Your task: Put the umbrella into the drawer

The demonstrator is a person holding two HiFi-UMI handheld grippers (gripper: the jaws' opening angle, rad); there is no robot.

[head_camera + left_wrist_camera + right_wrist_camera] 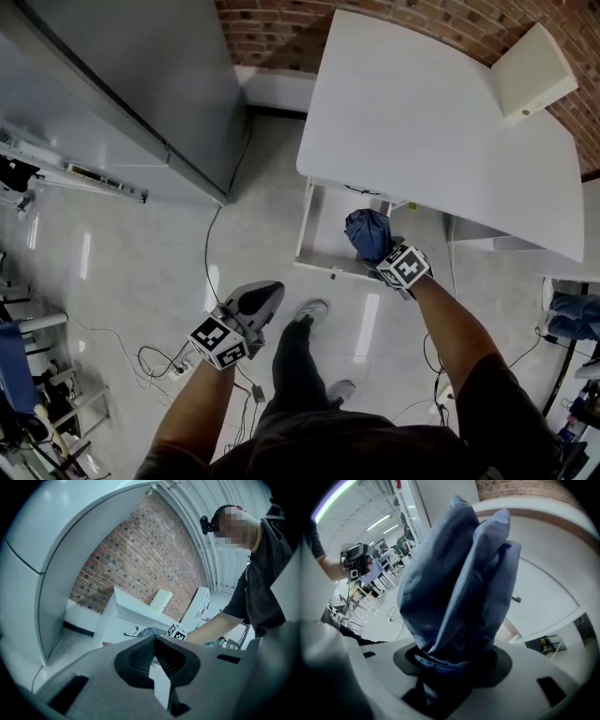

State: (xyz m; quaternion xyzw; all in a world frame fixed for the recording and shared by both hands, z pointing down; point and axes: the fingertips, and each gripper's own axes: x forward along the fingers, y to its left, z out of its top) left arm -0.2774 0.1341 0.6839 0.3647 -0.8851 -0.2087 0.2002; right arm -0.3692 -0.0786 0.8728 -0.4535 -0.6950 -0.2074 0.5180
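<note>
Floor [141,253]: pale glossy tiles, brick wall [281,28] at the far side. Grey cabinet [141,84] fills the far left. White desk [422,131] far right, with a white box [532,70] on its far right corner, otherwise bare top

Drawer [323,230] under the desk's near edge is pulled open toward the person, interior white

Umbrella [367,234]: blue, folded, sits over the right part of the open drawer, next to the desk edge. Can't tell if it touches the drawer bottom. In the right gripper view the umbrella [459,588] sticks out past the jaws, fabric bunched, and blocks most of the view

Right claw [386,259]: clenched on the umbrella's near end, arm stretched to the drawer; fabric is wedged between the pads [450,663]

Left claw [267,295]: jaws together, tips meeting, nothing between them [153,639]. It hangs over the floor, left of the person's leg, well apart from the drawer, pointing toward the desk

Loose cables [159,361] on the floor near left; shoe [312,309] just near the drawer front
</note>
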